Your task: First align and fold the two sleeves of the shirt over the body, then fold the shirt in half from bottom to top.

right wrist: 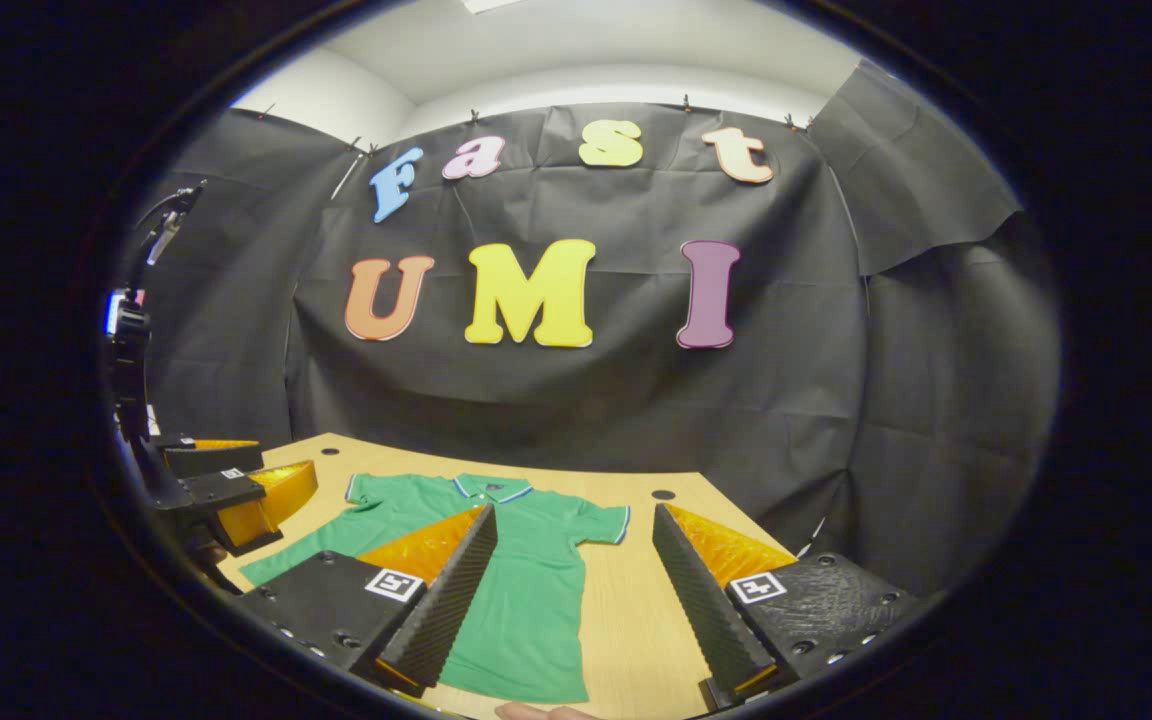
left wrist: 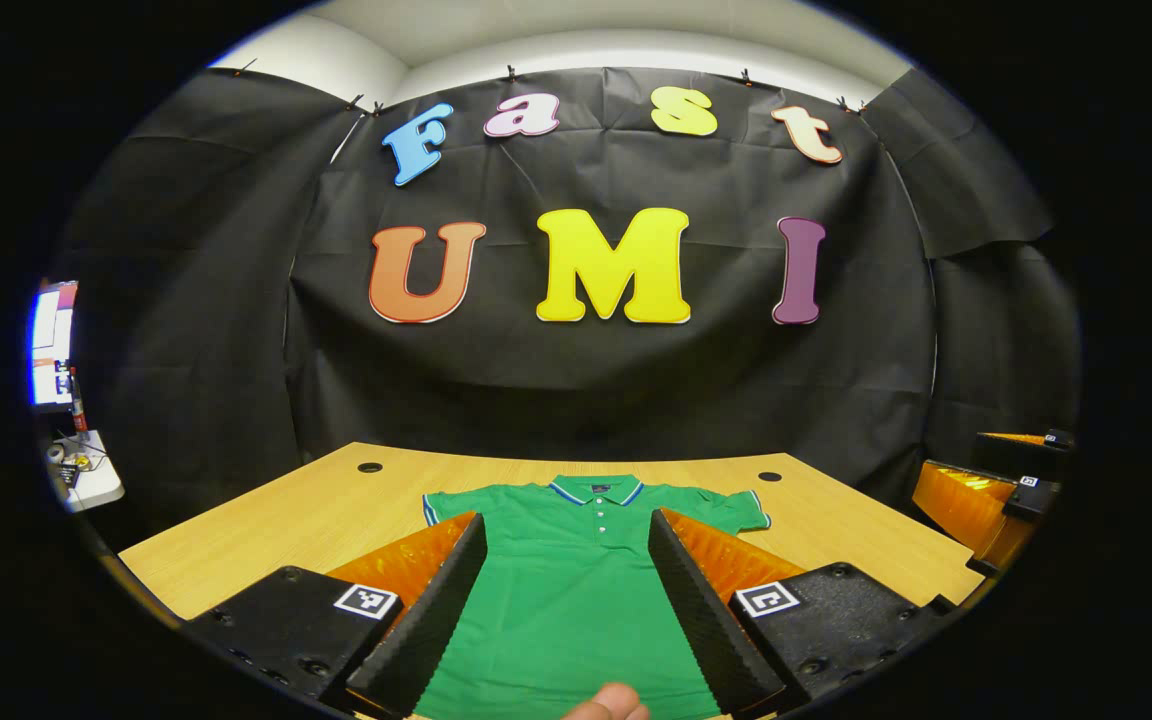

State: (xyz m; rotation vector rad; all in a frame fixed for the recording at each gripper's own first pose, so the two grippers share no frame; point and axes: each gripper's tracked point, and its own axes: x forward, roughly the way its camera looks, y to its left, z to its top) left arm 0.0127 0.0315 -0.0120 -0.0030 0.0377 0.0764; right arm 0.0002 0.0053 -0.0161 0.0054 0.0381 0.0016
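With the short-sleeved green polo shirt [left wrist: 576,580] flat on the pale wooden table [left wrist: 266,530] and the left gripper [left wrist: 568,610] and right gripper [right wrist: 576,610] both wide and empty, we judged each sleeve best pinched at its hem.

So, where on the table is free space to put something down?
Bare table lies right of the shirt, out to the right edge by the hole. More bare wood lies left of the shirt, near the other hole. The middle is crowded: the shirt lies spread flat there.
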